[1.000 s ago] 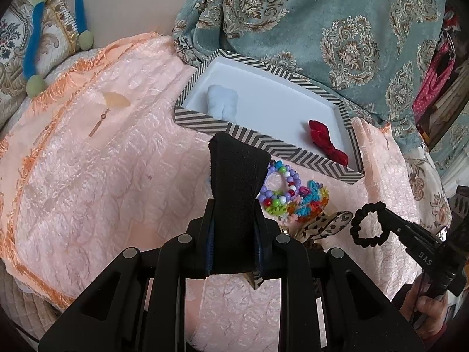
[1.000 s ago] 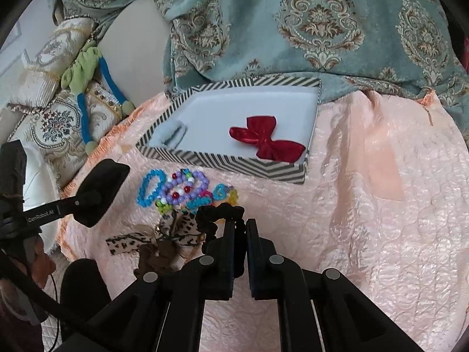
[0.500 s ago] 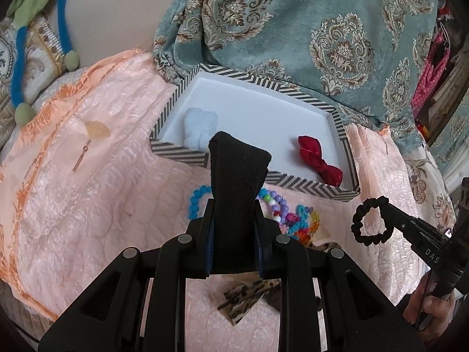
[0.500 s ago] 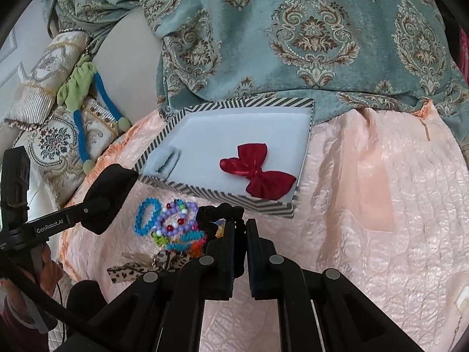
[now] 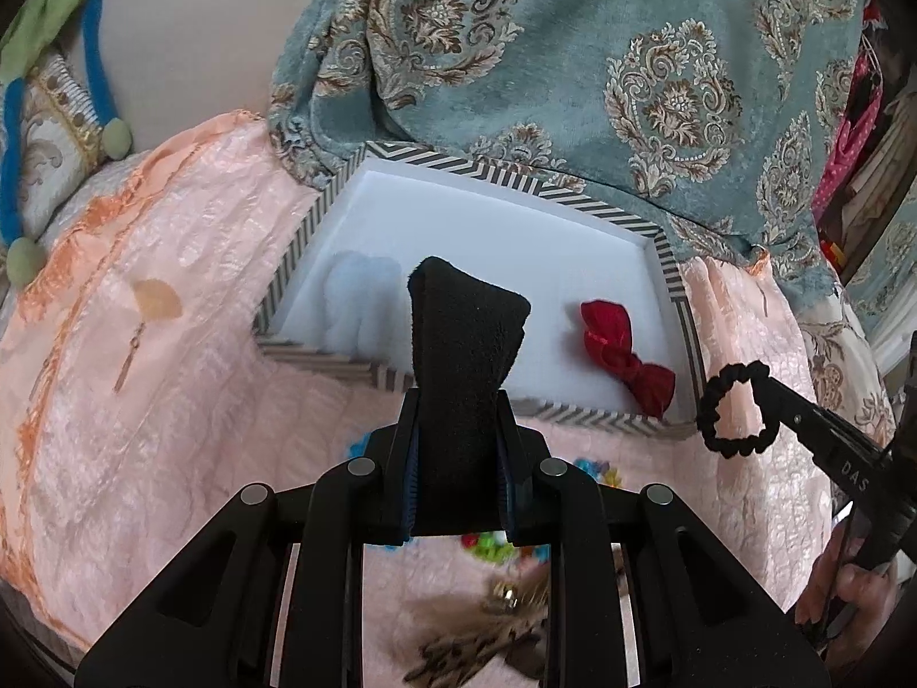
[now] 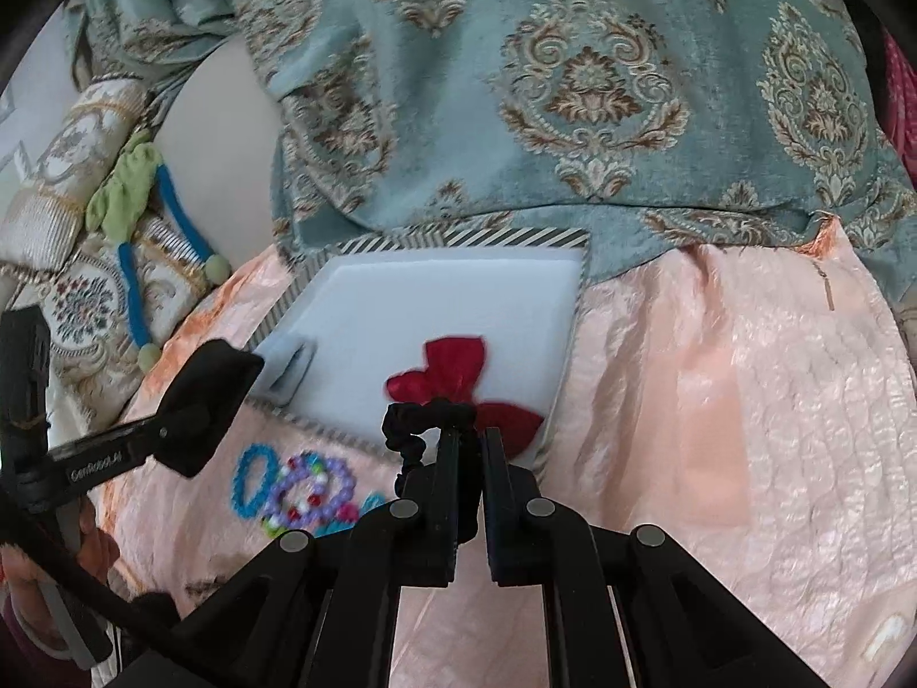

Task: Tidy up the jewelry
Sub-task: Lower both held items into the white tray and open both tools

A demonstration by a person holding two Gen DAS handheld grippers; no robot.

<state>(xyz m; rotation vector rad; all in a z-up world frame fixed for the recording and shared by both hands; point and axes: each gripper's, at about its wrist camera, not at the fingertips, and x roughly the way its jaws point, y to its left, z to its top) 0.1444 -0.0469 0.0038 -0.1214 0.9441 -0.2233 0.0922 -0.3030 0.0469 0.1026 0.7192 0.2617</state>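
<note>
Both grippers have moved up from the bead pile toward the striped tray (image 5: 667, 252), left gripper (image 5: 458, 355) clamped on a black cloth piece (image 5: 464, 344), right gripper (image 6: 464, 436) shut on a black scrunchie (image 5: 736, 413) near the red bow (image 6: 453, 367), so drop-off looks next.

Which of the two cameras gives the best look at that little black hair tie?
The left wrist view: the black hair tie hangs as an open loop from the right gripper. In the right wrist view it is bunched at the gripper's tips, partly hidden.
</note>
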